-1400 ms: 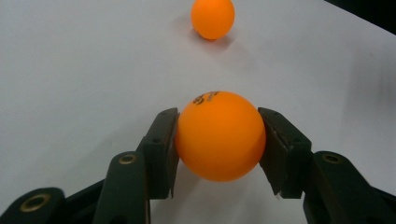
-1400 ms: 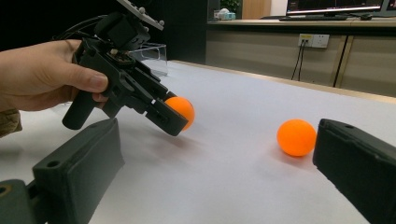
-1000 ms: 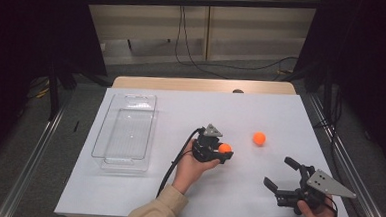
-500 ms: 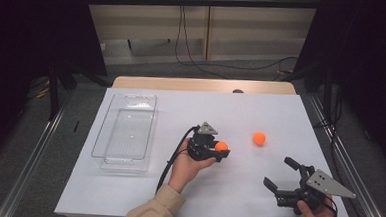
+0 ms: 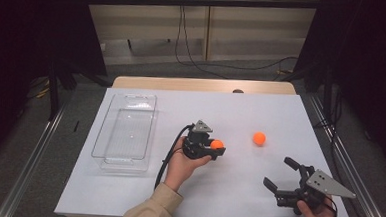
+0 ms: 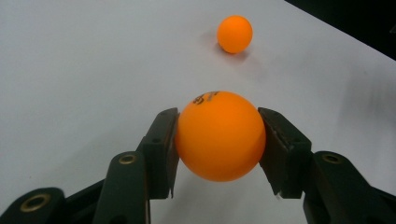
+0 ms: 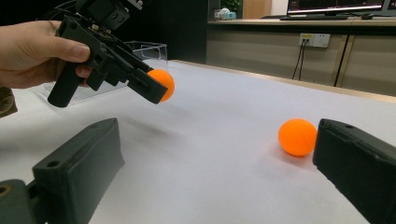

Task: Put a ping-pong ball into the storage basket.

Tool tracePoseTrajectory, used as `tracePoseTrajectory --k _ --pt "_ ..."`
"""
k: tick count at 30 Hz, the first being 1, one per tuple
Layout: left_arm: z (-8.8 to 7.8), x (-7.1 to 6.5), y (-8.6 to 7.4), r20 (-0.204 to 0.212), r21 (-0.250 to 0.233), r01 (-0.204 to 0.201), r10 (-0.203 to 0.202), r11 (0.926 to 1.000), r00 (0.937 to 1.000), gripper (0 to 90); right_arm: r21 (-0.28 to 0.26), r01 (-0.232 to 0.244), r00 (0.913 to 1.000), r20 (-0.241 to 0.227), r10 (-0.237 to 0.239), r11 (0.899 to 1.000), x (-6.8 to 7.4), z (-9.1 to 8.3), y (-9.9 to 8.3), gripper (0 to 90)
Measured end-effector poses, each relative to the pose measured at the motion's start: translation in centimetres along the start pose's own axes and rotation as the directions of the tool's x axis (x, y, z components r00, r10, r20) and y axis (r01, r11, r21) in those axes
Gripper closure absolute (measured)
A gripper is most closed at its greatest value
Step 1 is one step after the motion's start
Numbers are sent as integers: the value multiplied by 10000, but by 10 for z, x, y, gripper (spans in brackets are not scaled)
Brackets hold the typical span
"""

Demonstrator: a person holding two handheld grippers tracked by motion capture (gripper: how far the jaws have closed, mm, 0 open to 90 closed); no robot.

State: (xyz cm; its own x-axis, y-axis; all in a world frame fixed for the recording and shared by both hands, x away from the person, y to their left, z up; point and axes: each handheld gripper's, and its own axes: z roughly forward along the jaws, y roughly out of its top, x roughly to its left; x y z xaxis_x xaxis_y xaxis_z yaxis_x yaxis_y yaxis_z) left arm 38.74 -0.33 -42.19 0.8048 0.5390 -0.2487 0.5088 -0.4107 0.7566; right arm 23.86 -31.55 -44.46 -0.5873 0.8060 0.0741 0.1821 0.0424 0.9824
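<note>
Orange ball, held: a ping-pong ball [image 6: 219, 136] with small dark print near its top, lifted clear of the white table [image 5: 280, 118], its shadow falling on the sheet beneath.
Left gripper: left gripper [image 5: 214, 148] is clamped on that ball, one black pad pressing each side at about the ball's middle; the person's left hand [image 5: 185, 160] carries it near the table's centre.
Second ball: a matching orange ball [image 5: 259, 138] rests on the table, well apart to the right of the held one and beyond the right gripper.
Right gripper: right gripper [image 5: 284, 172] sits low near the table's near right corner, jaws spread wide with nothing between them; in its own view the loose ball lies just beside its right-hand jaw, farther off.
Tray: a clear plastic tray [image 5: 125, 130] stands empty to the left of the left hand.
Step in hand: by my reading, the carry stage, ball gripped and raised.
Next move: probably swing left over the tray, lower inside its walls, then ease the jaws apart gently so the light ball does not bounce out.
</note>
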Motion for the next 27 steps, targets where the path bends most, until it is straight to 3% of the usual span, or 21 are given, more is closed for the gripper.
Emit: tracePoseTrajectory --k 27 --pt "-15 9 0 -119 -290 352 -355 9990 9993 509 -6 20 10000 5 -20 10000 0 0 0 12"
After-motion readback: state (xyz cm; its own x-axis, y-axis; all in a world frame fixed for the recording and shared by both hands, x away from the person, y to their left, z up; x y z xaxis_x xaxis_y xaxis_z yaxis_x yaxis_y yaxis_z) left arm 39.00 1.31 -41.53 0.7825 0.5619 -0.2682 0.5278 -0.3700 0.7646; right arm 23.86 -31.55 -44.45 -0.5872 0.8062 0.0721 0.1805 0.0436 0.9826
